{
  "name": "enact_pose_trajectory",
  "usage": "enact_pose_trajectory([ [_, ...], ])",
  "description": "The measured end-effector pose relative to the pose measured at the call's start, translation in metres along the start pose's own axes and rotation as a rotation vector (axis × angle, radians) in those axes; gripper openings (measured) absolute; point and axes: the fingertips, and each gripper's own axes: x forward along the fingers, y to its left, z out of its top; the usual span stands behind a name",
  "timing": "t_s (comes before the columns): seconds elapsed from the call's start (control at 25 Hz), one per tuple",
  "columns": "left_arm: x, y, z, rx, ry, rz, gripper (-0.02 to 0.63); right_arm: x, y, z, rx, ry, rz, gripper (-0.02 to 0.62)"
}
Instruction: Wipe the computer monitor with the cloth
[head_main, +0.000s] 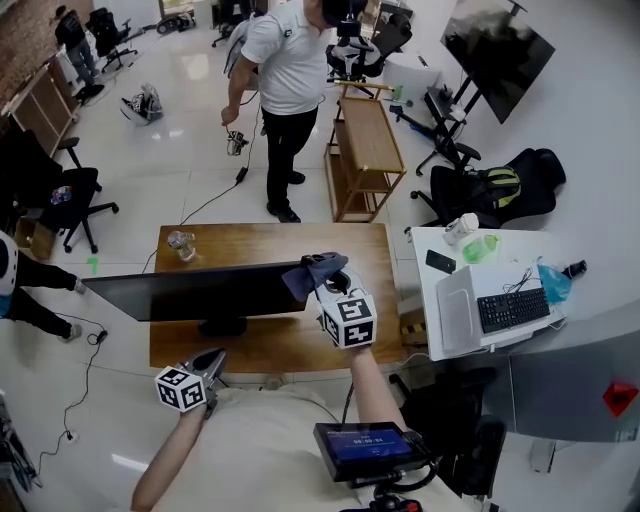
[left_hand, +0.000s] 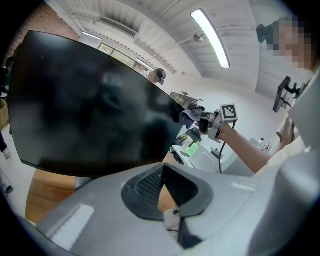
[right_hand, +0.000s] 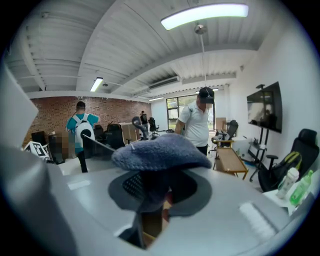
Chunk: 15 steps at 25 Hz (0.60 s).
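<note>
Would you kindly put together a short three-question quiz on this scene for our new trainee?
1. Multiple choice: what does the right gripper hold? A) a bottle B) a cloth C) a cable
2. True or false: the left gripper is pressing on the monitor.
3. Fill in: the monitor stands on a ____ desk.
Key: 1 B. 2 False: it is shut, empty and apart from the monitor. 3 wooden.
</note>
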Motion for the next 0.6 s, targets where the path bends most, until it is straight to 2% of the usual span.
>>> enact_pose_trajectory([
  [0.24, 0.0, 0.001, 0.001, 0.007, 0.01, -0.014, 0.003, -0.003, -0.005, -0.012, 0.039, -0.007, -0.044, 0.084],
  [0.6, -0.001, 0.007, 0.001, 0.014, 0.038, -0.021, 0.003, 0.009, -0.005, -0.059, 0.087, 0.077, -0.077, 0.084],
])
